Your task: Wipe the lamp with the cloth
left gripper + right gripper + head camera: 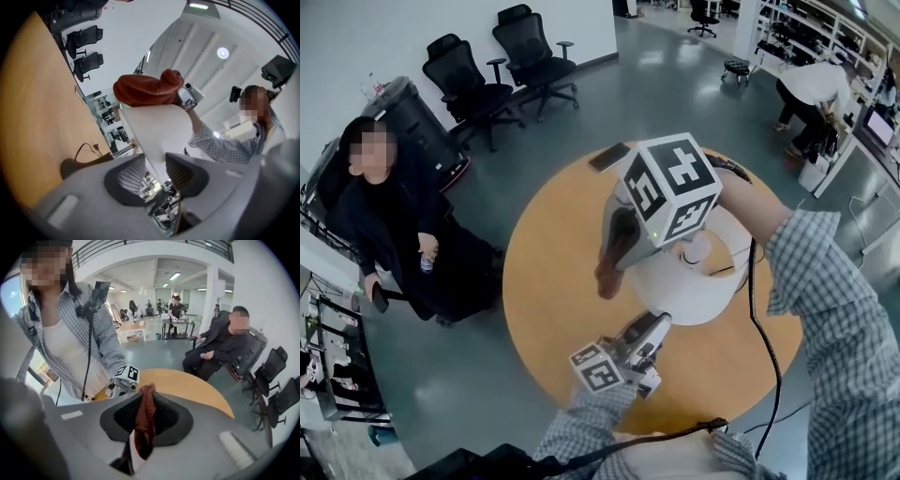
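Right gripper [146, 416] nearest, jaws clamped on cloth [145, 89]. Cloth rests on top of lamp [689, 286] shade. Left gripper [656, 330] pinches shade rim, near side. Judged wipe path: downslope toward left gripper.

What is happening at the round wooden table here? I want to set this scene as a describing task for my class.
A person works with a gripper in each hand. The left gripper is closed on the rim of the white cone-shaped lampshade and steadies the lamp on the round wooden table. The right gripper is shut on a bunched rust-brown cloth and presses it against the upper part of the shade. The pictures do not show how much has been wiped.
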Demonstrator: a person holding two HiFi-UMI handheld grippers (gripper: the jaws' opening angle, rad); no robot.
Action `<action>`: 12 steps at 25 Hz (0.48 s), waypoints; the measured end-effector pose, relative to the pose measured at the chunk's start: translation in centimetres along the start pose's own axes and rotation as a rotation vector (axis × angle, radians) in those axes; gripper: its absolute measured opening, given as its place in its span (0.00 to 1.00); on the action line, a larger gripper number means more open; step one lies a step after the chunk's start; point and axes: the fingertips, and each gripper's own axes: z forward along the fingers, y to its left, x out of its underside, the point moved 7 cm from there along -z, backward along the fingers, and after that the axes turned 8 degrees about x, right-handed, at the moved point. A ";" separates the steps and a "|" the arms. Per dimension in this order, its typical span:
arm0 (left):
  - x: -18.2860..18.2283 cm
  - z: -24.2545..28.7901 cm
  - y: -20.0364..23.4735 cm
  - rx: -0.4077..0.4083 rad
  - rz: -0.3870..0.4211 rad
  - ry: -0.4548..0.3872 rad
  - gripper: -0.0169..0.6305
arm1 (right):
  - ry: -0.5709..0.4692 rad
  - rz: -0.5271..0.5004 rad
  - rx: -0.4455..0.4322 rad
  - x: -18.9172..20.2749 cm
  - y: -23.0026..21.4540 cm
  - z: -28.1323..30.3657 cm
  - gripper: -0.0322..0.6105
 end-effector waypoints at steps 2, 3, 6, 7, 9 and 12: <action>-0.4 0.0 0.1 -0.002 -0.001 -0.001 0.23 | -0.064 0.004 0.100 -0.1 -0.8 -0.8 0.13; -0.4 -0.1 0.1 -0.002 -0.003 -0.001 0.23 | -0.100 0.007 0.157 -0.1 -1.2 -1.4 0.13; -0.2 -0.1 0.0 0.000 -0.003 0.004 0.23 | -0.249 0.051 0.354 0.6 -2.0 -4.8 0.13; -0.1 -0.1 0.0 0.001 -0.003 0.005 0.23 | -0.309 0.077 0.426 1.1 -2.0 -6.4 0.13; -0.2 -0.1 0.0 0.004 -0.002 0.007 0.23 | -0.417 0.129 0.586 2.6 -1.3 -10.0 0.13; -0.4 -0.1 0.2 0.007 -0.005 0.004 0.23 | -0.540 0.215 0.861 5.9 2.1 -15.2 0.13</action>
